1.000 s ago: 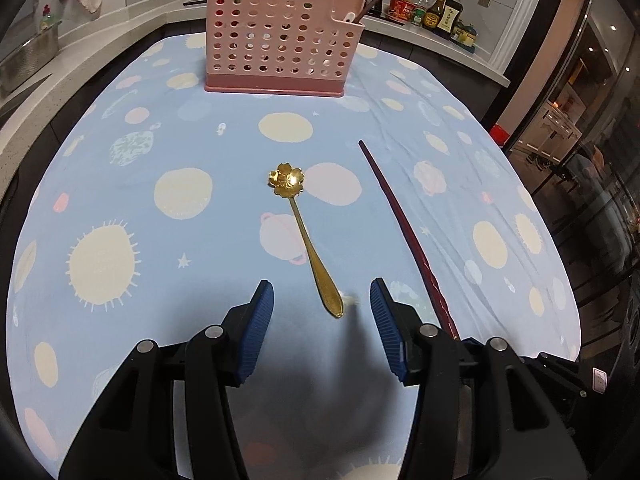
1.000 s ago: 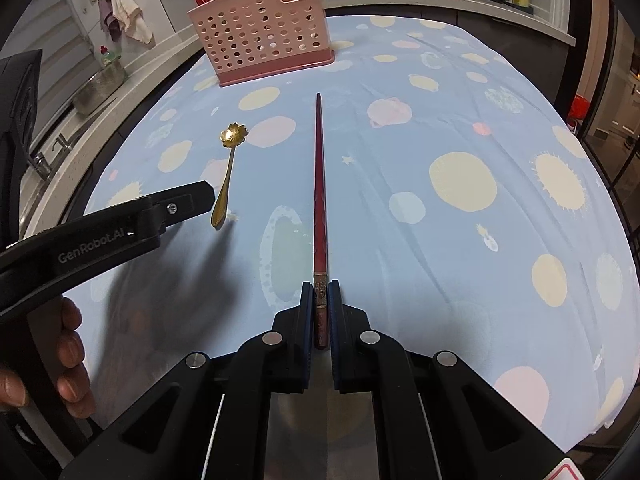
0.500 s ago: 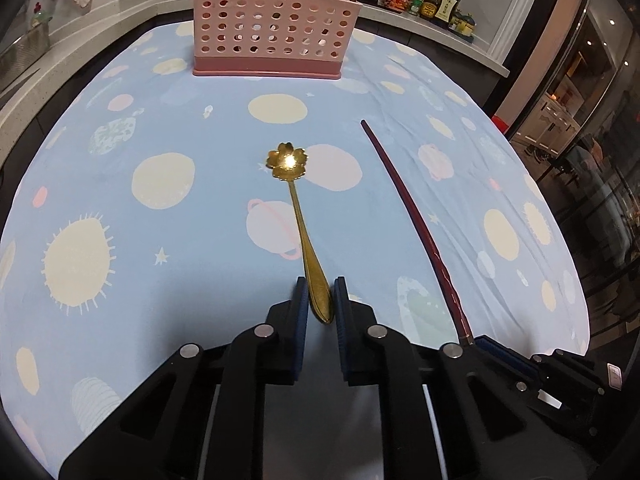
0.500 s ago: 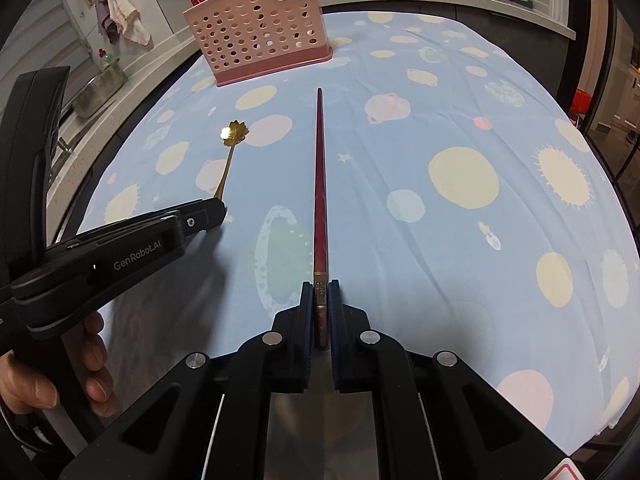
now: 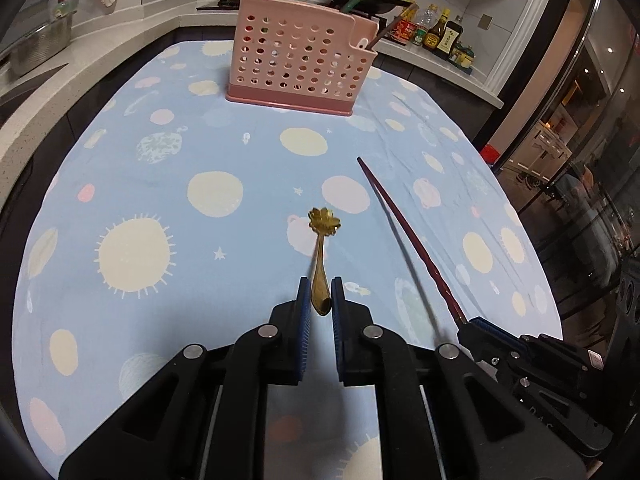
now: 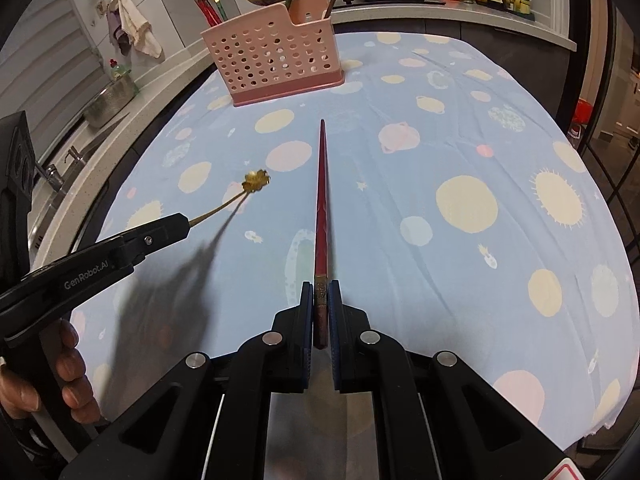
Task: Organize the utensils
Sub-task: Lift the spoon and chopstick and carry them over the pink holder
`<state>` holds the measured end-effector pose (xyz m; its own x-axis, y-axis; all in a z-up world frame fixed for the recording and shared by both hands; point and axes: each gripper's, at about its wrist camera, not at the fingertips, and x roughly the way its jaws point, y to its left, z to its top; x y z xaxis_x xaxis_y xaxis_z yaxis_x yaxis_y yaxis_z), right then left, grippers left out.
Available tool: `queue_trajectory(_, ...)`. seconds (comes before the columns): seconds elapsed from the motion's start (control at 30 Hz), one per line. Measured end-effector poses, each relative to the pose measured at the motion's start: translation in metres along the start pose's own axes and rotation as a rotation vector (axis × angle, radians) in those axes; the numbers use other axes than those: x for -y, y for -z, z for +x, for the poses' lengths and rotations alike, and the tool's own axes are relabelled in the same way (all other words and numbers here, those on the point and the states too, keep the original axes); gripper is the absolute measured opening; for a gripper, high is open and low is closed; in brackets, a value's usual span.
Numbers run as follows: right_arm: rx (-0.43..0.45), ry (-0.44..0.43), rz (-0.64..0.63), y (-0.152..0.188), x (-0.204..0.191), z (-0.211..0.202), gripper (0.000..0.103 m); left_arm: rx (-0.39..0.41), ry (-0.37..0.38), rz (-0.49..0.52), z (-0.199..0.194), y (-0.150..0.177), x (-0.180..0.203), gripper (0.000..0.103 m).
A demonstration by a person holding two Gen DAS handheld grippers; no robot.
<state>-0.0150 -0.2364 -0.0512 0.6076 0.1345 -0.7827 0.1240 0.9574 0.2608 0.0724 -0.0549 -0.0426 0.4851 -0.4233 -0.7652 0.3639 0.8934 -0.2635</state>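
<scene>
A gold spoon with a flower-shaped bowl hangs just above the blue tablecloth, casting a shadow. My left gripper grips its handle end, jaws still closing on it. In the right wrist view the spoon sticks out of the left gripper. A long dark red chopstick points toward the pink perforated utensil holder. My right gripper is shut on its thick end. From the left wrist view the chopstick slants up off the cloth to the right, and the holder stands at the far edge.
The holder has chopsticks standing in its side pockets. Behind it runs a counter with pans, sauce bottles and a metal pot. A person's hand holds the left gripper's handle. The table drops off at right.
The left jaws closed around the spoon's handle and lifted it off the cloth. The right gripper raised the chopstick slightly, still shut on it.
</scene>
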Motion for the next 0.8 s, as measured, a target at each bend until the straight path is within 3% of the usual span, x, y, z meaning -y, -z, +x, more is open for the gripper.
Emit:
queue_trajectory(0.17, 0.055, -0.017, 0.006, -0.012, -0.004, -0.02, 0.007, 0.041, -0.001, -0.013, -0.02, -0.009, -0.003, 0.007)
queue_trajectory(0.23, 0.082, -0.023, 0.01, -0.019, -0.005, -0.029, 0.007, 0.05, 0.003, -0.013, -0.025, -0.013, -0.003, 0.001)
queue_trajectory(0.8, 0.308, -0.096, 0.057, -0.101, -0.002, -0.089, 0.007, 0.148, -0.019, 0.016, -0.062, -0.057, -0.005, 0.001)
